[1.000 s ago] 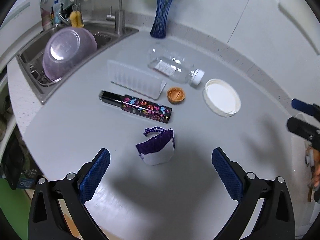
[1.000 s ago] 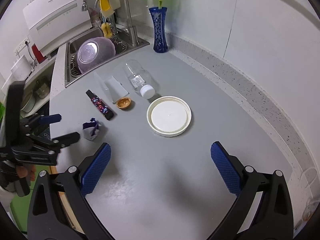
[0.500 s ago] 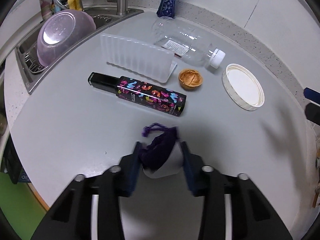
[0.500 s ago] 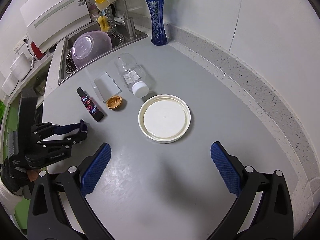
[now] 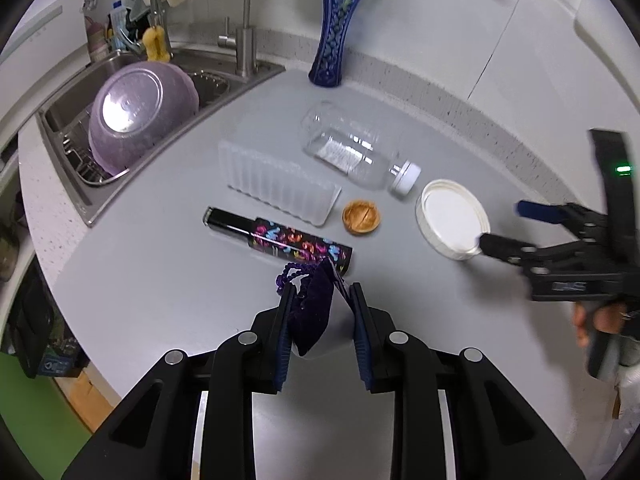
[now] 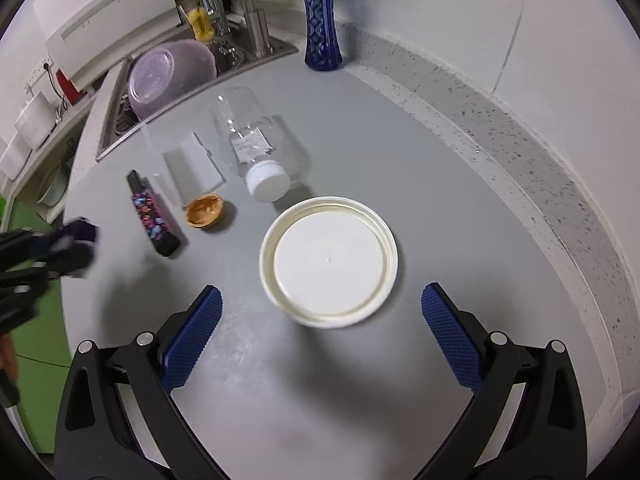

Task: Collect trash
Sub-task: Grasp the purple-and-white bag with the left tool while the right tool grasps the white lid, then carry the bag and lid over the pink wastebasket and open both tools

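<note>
A small purple-and-white drawstring pouch (image 5: 314, 312) sits between the fingers of my left gripper (image 5: 321, 300). The jaws are closing and both pads press on it, just above the grey counter. Beyond it lie a black tube with a colourful print (image 5: 280, 240), a ribbed translucent tray (image 5: 276, 184), a brown nutshell-like piece (image 5: 361, 217), a clear plastic bottle with a white cap (image 5: 352, 152) and a round white lid (image 6: 330, 260). My right gripper (image 6: 322, 300) hangs open just above that lid, one finger on each side. The left wrist view shows it at the right (image 5: 512, 226), held by a hand.
A steel sink (image 5: 72, 148) holding an upturned purple bowl (image 5: 136, 116) lies at the back left, with a tap behind it. A blue vase (image 5: 336, 36) stands against the wall. The counter's front edge (image 5: 76, 352) drops off at the near left.
The left gripper went from wide open to closed around the pouch and lifted it slightly. The right gripper moved forward and down, so the white lid now sits between its fingers.
</note>
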The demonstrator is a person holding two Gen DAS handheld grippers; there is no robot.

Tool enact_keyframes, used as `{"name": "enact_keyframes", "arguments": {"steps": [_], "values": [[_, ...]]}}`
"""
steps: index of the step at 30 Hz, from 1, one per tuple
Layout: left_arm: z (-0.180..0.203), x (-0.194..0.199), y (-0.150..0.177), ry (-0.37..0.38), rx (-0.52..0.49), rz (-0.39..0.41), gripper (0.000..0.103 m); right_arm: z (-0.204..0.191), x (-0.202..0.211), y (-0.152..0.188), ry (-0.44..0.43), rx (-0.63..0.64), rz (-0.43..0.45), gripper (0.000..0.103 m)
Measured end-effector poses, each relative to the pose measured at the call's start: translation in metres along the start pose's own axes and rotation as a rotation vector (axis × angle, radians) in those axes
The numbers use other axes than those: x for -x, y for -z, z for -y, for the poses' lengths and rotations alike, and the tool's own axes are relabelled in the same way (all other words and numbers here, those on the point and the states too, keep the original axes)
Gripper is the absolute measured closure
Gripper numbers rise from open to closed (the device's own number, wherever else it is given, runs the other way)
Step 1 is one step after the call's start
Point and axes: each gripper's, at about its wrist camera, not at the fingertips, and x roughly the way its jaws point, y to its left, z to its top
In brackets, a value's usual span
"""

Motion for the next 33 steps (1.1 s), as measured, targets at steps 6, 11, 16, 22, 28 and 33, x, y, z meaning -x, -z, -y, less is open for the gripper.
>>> {"name": "enact_keyframes", "arguments": {"steps": [6, 11, 16, 22, 28, 33], "values": [[-0.006, 0.009, 0.001, -0.006, 0.017, 0.014, 0.076, -0.001, -0.033, -0.011, 0.012, 0.026, -0.049, 0.005], [-0.012, 0.014, 0.005, -0.016, 0.038, 0.017, 0.076, -0.001, -0.053, -0.017, 0.018, 0.04, -0.079, 0.005], [-0.017, 0.018, 0.009, -0.021, 0.055, 0.018, 0.076, -0.003, -0.063, -0.019, 0.024, 0.048, -0.103, 0.005], [-0.021, 0.025, 0.015, -0.02, 0.069, 0.025, 0.076, -0.004, -0.054, -0.017, 0.029, 0.049, -0.076, 0.008], [-0.027, 0.044, 0.027, -0.019, 0.09, 0.049, 0.076, -0.021, -0.013, -0.013, 0.013, 0.087, -0.02, 0.008], [-0.043, 0.074, 0.049, -0.037, 0.131, 0.076, 0.076, -0.061, 0.035, -0.007, -0.026, 0.176, 0.041, 0.008]]}}
